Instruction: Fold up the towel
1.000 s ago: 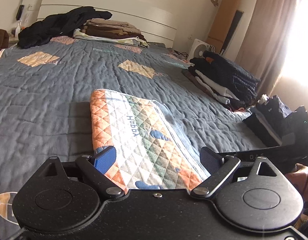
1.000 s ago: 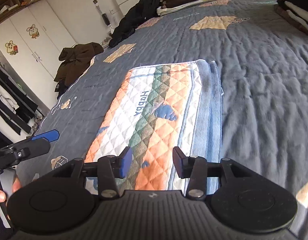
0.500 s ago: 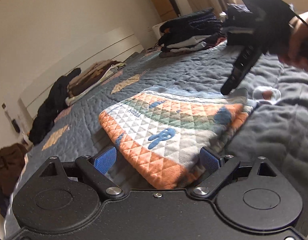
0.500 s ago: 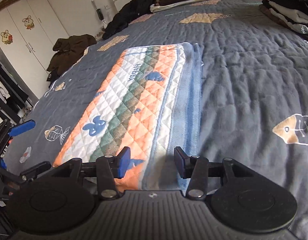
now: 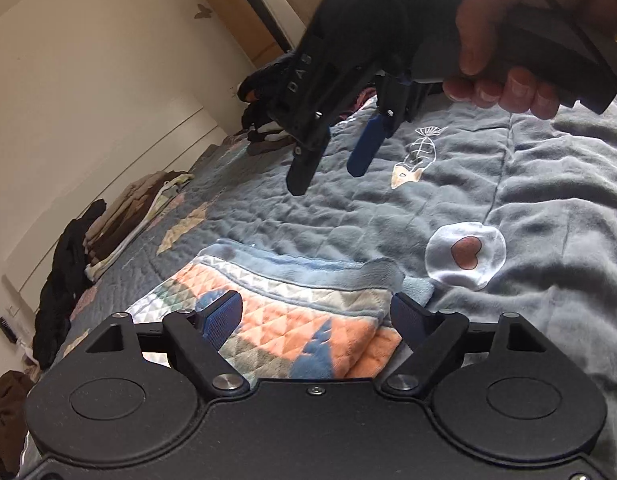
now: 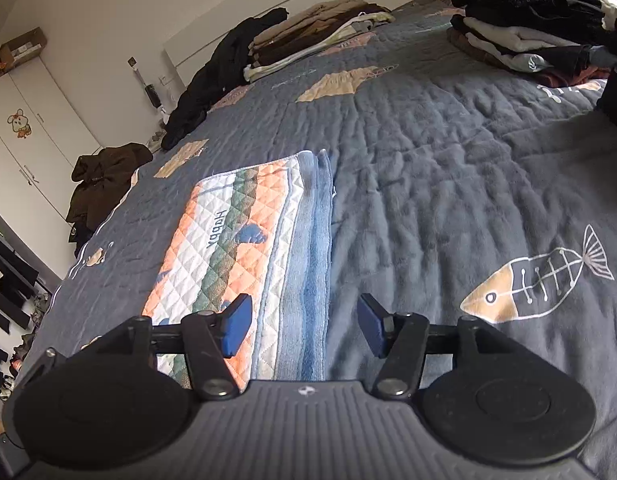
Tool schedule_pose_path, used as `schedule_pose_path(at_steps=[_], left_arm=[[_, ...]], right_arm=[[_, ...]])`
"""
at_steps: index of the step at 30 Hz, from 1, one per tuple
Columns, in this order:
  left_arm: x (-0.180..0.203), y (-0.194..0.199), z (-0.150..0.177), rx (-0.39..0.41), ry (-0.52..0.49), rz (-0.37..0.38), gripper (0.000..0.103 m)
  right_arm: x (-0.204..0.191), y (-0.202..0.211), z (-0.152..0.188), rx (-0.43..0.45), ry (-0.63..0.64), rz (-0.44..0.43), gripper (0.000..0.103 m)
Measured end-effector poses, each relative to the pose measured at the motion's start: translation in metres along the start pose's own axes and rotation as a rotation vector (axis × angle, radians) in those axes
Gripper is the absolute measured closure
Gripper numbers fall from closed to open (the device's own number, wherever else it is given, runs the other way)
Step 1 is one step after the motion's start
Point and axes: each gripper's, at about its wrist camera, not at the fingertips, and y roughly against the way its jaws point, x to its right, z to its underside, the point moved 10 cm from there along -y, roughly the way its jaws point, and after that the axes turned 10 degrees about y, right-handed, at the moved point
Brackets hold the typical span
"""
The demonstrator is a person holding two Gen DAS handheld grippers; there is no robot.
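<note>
Folded towel (image 6: pixel 244 248) lies flat on the grey bed quilt (image 6: pixel 448 184), both claws low over its near end.

Left claw (image 5: pixel 316 316) is closing and right claw (image 6: pixel 304 324) is opening, each around the towel edge without pressing it. Stacks of folded clothes (image 6: pixel 520 28) stand behind; the towel's near edge is hidden.

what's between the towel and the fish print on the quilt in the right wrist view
Only bare grey quilt. In the right wrist view nothing lies between the towel and the fish print.
</note>
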Motion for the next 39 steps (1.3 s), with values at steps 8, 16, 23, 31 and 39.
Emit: schedule_pose_path(at_steps=[8,16,23,31,39], left_arm=[[0.03,-0.034,0.005,-0.065,-0.114,-0.008,0.056],[0.035,-0.038,0.004,-0.053,-0.074,0.021,0.097],[0.033,-0.03,-0.014,-0.033,0.068,0.09,0.099],[0.05,-0.049,0.017,-0.126,0.036,0.123,0.098],[0.021,-0.02,-0.017,-0.078,0.204,0.201,0.047]], right_arm=[[0.028,0.004,0.006,-0.01,-0.034,-0.009,0.042],[0.054,0.019,0.011,0.006,-0.08,-0.006,0.041],[0.06,0.026,0.01,0.021,-0.108,-0.023,0.04],[0.057,0.022,0.01,0.013,-0.101,-0.025,0.04],[0.051,0.014,-0.006,0.039,-0.095,-0.059,0.04]])
